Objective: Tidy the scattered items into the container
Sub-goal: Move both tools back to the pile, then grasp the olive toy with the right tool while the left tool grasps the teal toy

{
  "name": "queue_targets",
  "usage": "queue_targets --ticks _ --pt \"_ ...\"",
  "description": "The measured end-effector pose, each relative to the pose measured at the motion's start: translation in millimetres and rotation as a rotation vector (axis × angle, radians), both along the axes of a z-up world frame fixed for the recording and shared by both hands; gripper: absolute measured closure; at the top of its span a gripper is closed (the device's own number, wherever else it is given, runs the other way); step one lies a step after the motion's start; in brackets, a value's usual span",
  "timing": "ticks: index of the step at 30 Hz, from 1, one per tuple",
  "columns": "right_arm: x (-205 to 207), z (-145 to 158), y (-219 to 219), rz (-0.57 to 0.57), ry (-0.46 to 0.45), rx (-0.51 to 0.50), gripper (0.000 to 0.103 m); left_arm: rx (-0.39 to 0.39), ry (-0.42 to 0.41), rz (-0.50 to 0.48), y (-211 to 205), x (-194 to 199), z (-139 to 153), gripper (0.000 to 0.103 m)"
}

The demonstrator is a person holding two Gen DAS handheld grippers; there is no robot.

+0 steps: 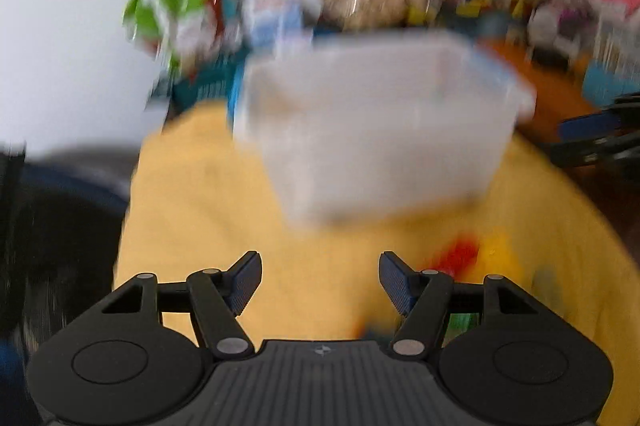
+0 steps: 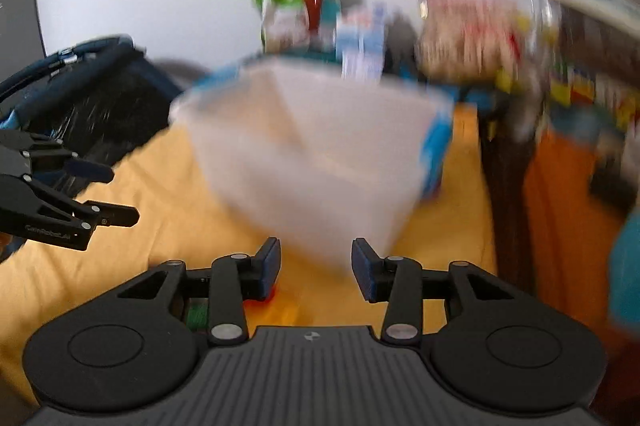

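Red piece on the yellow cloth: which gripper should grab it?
Probably right. The red piece lies just below the right gripper, jaws open and empty. From the left gripper, also open, it sits off to the side. Blur limits certainty.

The container [image 1: 380,129] in the middle of the left wrist view looked like translucent, frosted plastic, smooth-walled, with a blue plastic trim at its edge. Beneath it lay a yellow cloth [image 1: 208,209], matt and soft-looking, covering the lower half of the frame. The left gripper [image 1: 320,282] along the bottom edge was matt black plastic with small round metal pins at its joints; its pads [image 1: 246,282] were blue and finely ribbed. The right gripper [image 2: 316,268], at the bottom of the right wrist view, showed the same finish. At that frame's left, a dark bag [image 2: 100,105] looked glossy, like crinkled plastic film. Motion blur hid finer textures elsewhere.
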State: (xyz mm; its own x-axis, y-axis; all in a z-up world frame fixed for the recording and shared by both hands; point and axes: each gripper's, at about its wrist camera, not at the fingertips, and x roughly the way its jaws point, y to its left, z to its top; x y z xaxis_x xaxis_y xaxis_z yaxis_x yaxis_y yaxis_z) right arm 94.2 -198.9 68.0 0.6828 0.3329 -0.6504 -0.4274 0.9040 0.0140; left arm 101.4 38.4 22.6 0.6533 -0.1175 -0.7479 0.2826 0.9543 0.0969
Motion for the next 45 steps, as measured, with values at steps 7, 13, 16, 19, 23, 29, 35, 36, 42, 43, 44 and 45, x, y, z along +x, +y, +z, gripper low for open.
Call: queue_targets --ticks 7,13,16,19,23,29,35,36,42,43,44,45 --pt "-31.0 -55.2 -10.2 -0.095 0.226 0.039 0.059 -0.085 0.15 0.08 11.7 -24.4 -33.5 0.035" --pt "-30.8 -72.1 4.1 -0.106 0.275 0.014 0.059 -0.127 0.151 0.086 13.5 -26.3 -30.6 0.035" --pt "-34.1 -79.7 13.6 -0.082 0.259 -0.019 0.059 -0.146 0.174 0.079 8.4 -24.3 -34.8 0.035" --pt "-37.1 -84.3 30.3 -0.004 0.21 -0.118 0.064 -0.14 0.185 0.062 -1.7 -19.8 -38.7 0.035" --pt "-43.6 -78.7 33.8 0.079 0.176 -0.149 0.065 -0.169 0.194 0.091 -6.6 -7.8 -38.8 0.036" --pt "-44.2 -80.3 23.3 0.078 0.193 -0.131 0.064 -0.227 0.247 0.19 -13.0 15.8 -45.5 0.046" --pt "-42.2 -82.2 21.5 0.078 0.194 -0.135 0.064 -0.143 0.219 0.19 -32.2 19.4 -59.1 0.06" --pt "-42.4 -81.9 22.4 0.08 0.19 -0.139 0.064 -0.102 0.215 0.167 -33.7 18.4 -58.7 0.066" --pt "-41.8 -81.0 24.4 0.09 0.176 -0.162 0.063 -0.013 0.259 -0.078 -18.3 11.3 -55.8 0.065" --pt "-41.0 -81.3 24.1 0.084 0.177 -0.159 0.062 -0.006 0.258 -0.078 -14.9 11.2 -55.8 0.063" --pt "-40.6 -81.1 23.5 0.07 0.178 -0.153 0.059 -0.012 0.254 -0.065 -11.9 11.6 -55.1 0.062" --pt "-40.4 -80.8 22.8 0.057 0.177 -0.149 0.056 -0.02 0.249 -0.044 -10.2 11.8 -54.8 0.057"
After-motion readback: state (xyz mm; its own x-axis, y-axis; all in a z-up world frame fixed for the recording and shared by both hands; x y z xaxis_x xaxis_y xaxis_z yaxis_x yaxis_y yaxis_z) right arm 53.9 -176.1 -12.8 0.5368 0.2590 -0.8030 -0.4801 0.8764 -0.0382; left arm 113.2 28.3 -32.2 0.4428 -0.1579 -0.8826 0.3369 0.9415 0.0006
